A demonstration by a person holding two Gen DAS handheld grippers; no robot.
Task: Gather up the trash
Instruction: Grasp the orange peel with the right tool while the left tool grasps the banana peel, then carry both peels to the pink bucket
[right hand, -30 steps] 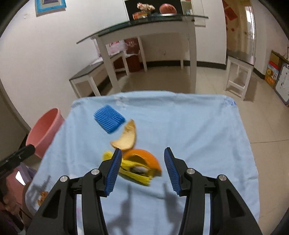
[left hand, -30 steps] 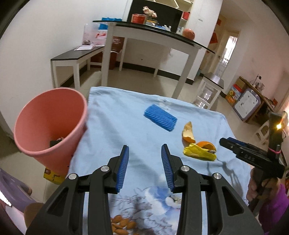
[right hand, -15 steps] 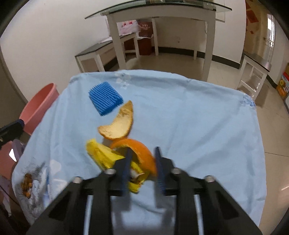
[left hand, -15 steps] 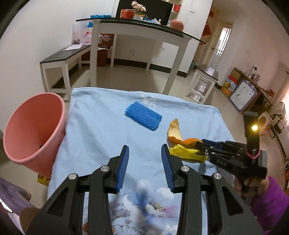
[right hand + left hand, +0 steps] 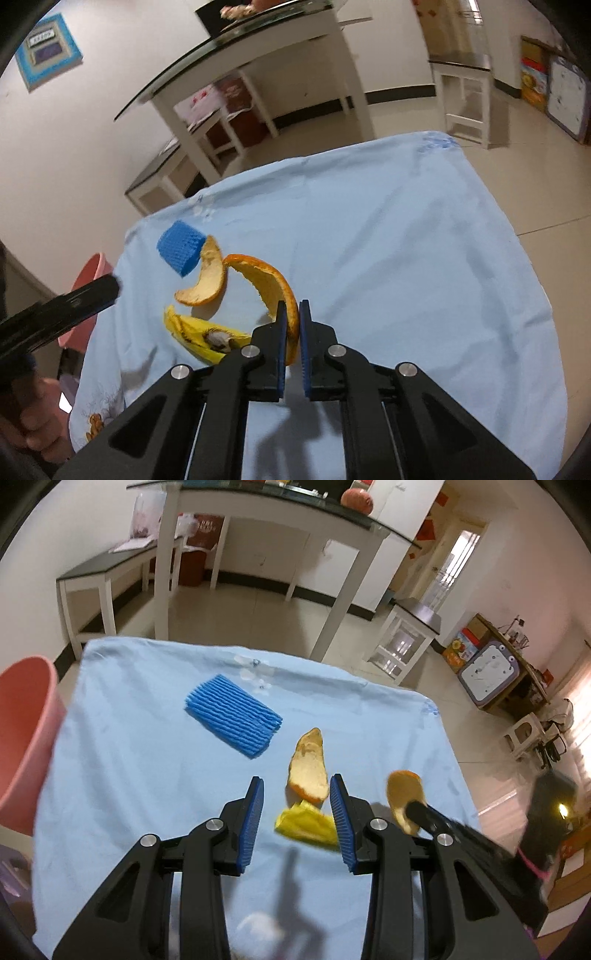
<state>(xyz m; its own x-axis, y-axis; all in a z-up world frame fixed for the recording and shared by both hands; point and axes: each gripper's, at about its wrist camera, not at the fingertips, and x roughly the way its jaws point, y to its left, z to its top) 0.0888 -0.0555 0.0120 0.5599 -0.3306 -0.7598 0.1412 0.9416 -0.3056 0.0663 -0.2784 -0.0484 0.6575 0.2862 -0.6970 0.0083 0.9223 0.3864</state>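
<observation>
A curled orange peel (image 5: 266, 277) is lifted off the blue cloth. My right gripper (image 5: 291, 306) is closing tight on it, and the pads press both sides of its lower end. The left wrist view shows the same peel (image 5: 404, 797) held up at the right. My left gripper (image 5: 295, 779) is open and empty, low over the cloth. A pale peel (image 5: 308, 768) and a yellow banana peel (image 5: 306, 825) lie between and just beyond its fingers. A blue foam net (image 5: 232, 716) lies further back to the left. The pink bin (image 5: 22, 738) stands off the table's left edge.
The light blue cloth (image 5: 129, 757) covers the table, with a printed pattern near the front edge. Behind it stand a glass-topped white table (image 5: 258, 502), a low bench (image 5: 110, 561) and a small white stool (image 5: 413, 635). A hand (image 5: 33, 421) holds the left gripper's handle.
My right gripper has shut on the orange peel, lifted it off the banana peel and rolled. My left gripper has moved right, from beside the pink bin to over the peels.
</observation>
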